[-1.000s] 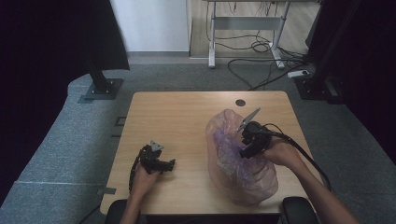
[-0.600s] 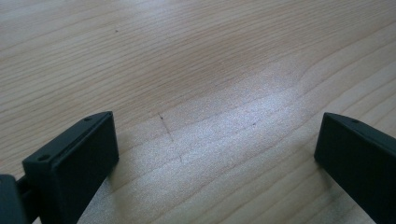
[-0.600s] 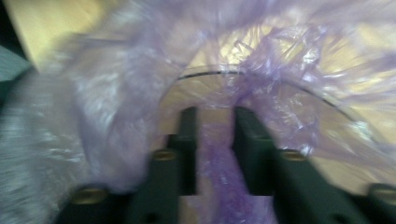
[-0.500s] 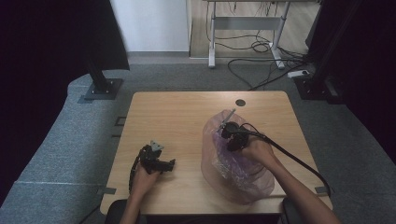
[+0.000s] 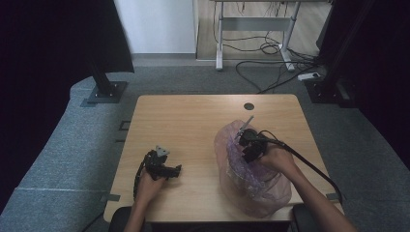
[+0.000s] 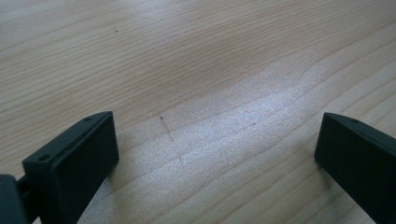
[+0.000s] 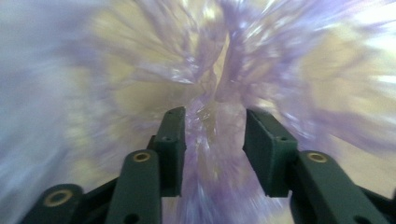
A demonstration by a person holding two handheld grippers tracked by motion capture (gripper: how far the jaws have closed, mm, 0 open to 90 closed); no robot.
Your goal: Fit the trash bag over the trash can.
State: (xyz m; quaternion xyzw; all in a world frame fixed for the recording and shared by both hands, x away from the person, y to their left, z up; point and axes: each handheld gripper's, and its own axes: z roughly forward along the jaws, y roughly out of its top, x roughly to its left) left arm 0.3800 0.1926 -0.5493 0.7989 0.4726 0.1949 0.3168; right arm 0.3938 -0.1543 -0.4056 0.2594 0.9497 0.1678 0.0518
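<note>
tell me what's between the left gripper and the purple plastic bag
Bare wooden table: in the high view nothing lies between the left gripper and the purple plastic bag.

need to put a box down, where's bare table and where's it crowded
Bare wood runs along the far edge of the table and down the middle, between the left hand-held gripper and the purple plastic bag. The near right is crowded: the bag and the right hand-held gripper sit there.

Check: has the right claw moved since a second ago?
Yes. The right claw has shifted left and nearer, away from the table's round hole, over the purple bag.
</note>
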